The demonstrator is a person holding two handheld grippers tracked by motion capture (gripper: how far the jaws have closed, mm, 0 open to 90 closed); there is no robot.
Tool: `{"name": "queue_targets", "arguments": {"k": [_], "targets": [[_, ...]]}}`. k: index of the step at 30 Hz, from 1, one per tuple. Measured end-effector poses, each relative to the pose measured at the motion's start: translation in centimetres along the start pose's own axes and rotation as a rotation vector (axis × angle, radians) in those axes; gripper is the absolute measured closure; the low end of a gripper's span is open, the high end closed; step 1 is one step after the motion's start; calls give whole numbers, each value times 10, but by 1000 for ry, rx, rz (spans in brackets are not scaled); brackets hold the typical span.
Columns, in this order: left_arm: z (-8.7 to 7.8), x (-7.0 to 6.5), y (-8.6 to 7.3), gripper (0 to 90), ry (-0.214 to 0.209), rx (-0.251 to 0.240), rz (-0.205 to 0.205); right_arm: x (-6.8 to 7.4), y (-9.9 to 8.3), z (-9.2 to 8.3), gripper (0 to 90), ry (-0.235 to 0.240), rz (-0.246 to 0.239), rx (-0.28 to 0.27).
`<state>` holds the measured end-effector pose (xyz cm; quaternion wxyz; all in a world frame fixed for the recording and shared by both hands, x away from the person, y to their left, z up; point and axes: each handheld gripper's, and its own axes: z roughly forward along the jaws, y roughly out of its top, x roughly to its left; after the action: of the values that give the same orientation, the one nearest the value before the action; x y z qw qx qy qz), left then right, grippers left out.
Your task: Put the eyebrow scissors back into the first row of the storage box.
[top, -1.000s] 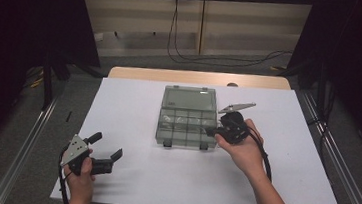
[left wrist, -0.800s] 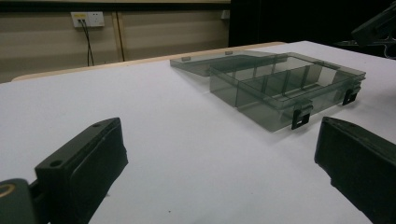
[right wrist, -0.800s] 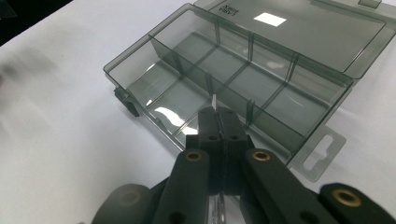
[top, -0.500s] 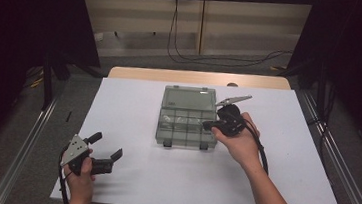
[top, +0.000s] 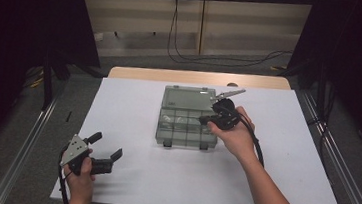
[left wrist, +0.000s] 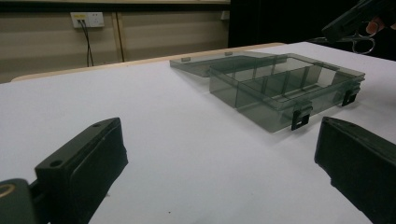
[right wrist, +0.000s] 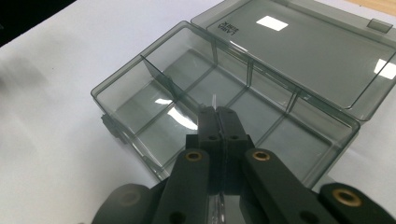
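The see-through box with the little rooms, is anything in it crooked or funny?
Yes. One thin divider in the clear compartment box stands slanted across its compartment while the other walls run straight. The right gripper, jaws shut, seems to pinch a thin clear strip above the box. No crack or spill shows.

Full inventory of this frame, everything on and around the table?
Compartment box: 1, smoky clear plastic, table centre, open and empty.
Box lid: 1, same plastic, lying flat behind the box.
Front latches: 2, black, box's near edge.
Table: 1, white top, wooden far edge.
Wall cable: 1, black, hanging from a socket to the floor.
Left claw: 1, black, open, near left corner.
Right claw: 1, black, shut over the box's right side; a thin clear sliver between its tips, unclear.
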<state>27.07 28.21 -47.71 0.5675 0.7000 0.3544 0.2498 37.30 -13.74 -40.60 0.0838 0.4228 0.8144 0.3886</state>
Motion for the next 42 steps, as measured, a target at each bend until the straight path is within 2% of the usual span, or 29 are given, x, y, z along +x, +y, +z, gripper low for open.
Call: {"name": "queue_targets", "arguments": {"k": [8,9,18,24,26,32,37,39,42], "targets": [[0,1,0,17,3,-1,1,-2,6,10,900,-10,-10,8],[0,1,0,16,3,-1,1,-4,7,11,900,6,-17,-1],[-1,2,0,16,2,2,10,-6,13,25,900,10,-42,-7],[-1,2,0,17,-1,1,8,-6,17,34,900,-1,-54,-11],[-1,2,0,17,-2,1,7,-7,18,37,900,3,-75,-23],[-1,1,0,17,-4,-4,1,-6,22,44,900,-2,-92,-22],[-1,2,0,16,-4,-5,1,-9,22,51,900,-15,-153,-42],[-1,1,0,17,-5,-5,-1,-10,22,53,900,-3,-155,-46],[-1,2,0,16,-5,-1,4,-11,22,57,900,-20,-177,-35]]}}
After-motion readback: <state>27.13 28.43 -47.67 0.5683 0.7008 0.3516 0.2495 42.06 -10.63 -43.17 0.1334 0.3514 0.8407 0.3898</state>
